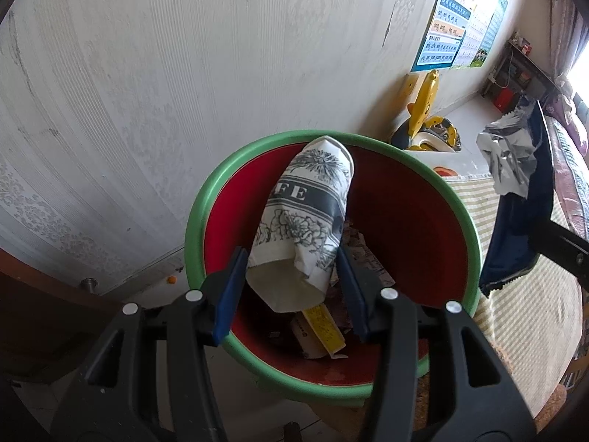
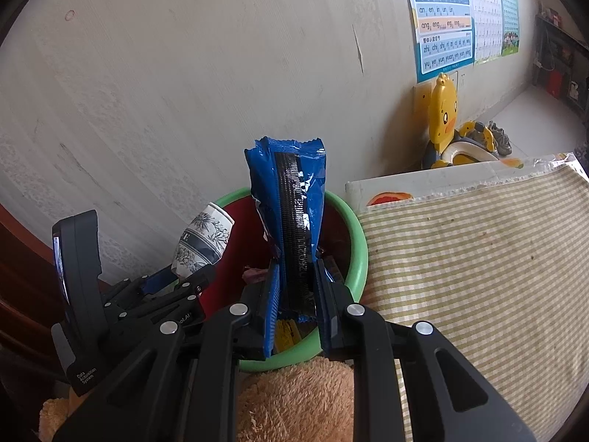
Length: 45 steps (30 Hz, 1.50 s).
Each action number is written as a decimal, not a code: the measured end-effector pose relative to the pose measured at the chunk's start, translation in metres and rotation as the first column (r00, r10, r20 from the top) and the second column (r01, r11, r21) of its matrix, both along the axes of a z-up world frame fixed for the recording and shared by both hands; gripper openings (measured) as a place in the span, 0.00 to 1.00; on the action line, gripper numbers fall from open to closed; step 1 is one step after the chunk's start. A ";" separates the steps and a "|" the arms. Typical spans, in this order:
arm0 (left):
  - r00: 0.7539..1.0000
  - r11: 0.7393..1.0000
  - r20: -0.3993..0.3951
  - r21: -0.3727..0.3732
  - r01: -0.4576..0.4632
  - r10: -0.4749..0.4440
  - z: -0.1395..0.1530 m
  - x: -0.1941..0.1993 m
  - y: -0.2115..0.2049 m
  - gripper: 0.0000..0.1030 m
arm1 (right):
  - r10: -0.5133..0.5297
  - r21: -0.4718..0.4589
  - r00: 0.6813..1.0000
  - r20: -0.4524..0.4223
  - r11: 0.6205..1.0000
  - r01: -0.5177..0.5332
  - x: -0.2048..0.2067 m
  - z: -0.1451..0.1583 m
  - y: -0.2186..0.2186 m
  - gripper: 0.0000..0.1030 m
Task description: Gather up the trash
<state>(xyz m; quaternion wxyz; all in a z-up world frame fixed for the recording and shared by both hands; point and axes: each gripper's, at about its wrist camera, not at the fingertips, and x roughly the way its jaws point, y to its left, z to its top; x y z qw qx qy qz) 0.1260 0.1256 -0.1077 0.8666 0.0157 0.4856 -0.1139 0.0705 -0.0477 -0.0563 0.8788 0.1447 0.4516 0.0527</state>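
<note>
My left gripper (image 1: 291,287) was clenched on the crushed white paper cup with grey flower print (image 1: 307,217), taken near its open mouth. I held it tilted above the round red plastic bin with a green rim (image 1: 206,199). I judged the cup very light and soft; the paper wall was already folded in between the pads, so it would not slip, but it could crumple more. My right gripper (image 2: 296,287) was clenched on the blue foil snack wrapper with a black ribbed strip (image 2: 291,199), gripped at its lower end, so that it stood upright over the same bin. I judged the foil light, thin and slippery, better pinched across the flat seam. Some paper scraps and a yellow carton (image 1: 324,326) lay already inside the bin.
</note>
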 end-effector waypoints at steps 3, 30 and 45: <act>1.000 1.000 -0.003 0.001 0.000 0.000 0.000 0.000 -0.001 0.46 | 0.001 -0.002 1.000 -0.001 1.000 -0.001 0.000 0.000 0.001 0.18; 0.999 1.000 0.032 0.022 0.017 -0.017 0.010 -0.010 -0.016 0.78 | -0.182 -0.016 0.978 0.101 0.983 0.184 -0.057 0.035 -0.042 0.53; 0.948 0.995 0.305 -0.063 -0.074 0.090 0.089 -0.060 -0.038 0.95 | -0.268 0.006 0.911 0.314 0.960 0.281 -0.136 0.082 -0.079 0.93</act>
